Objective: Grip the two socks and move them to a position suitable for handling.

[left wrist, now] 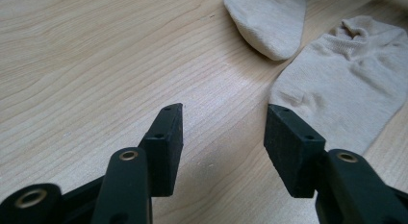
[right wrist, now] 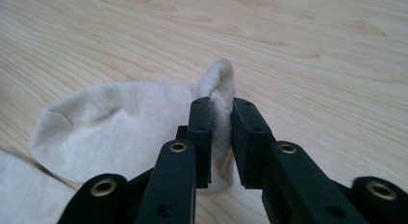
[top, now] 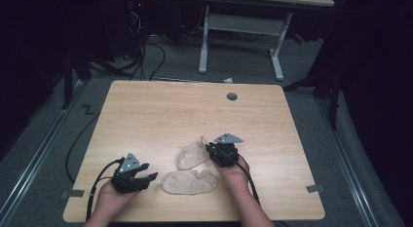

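Nearest to us, our left gripper (top: 148, 177) sat low at the front edge of the table (top: 146, 110) with its jaws spread wide and nothing between them, aimed toward the toe end of the near sock (top: 190, 182). We judged it was kept open there so it could close on that sock once the other hand had finished. In the left gripper view the same sock (left wrist: 346, 84) lay flat just beyond the right jaw, apart from it, which suited a sideways approach. A little farther in, our right gripper (top: 208, 148) had its jaws pinched on a raised fold of the far sock (top: 192, 155), at the edge nearest the table's middle. In the right gripper view the fold of that sock (right wrist: 219, 84) stood up between the pads while the rest of it lay slack on the wood, so we took the grip to be a pinch for lifting or dragging it, probably to line it up with its mate. The two socks lay close together, touching or nearly so. Beyond them the table was bare wood up to a small round grommet (top: 232, 96) near the far edge.
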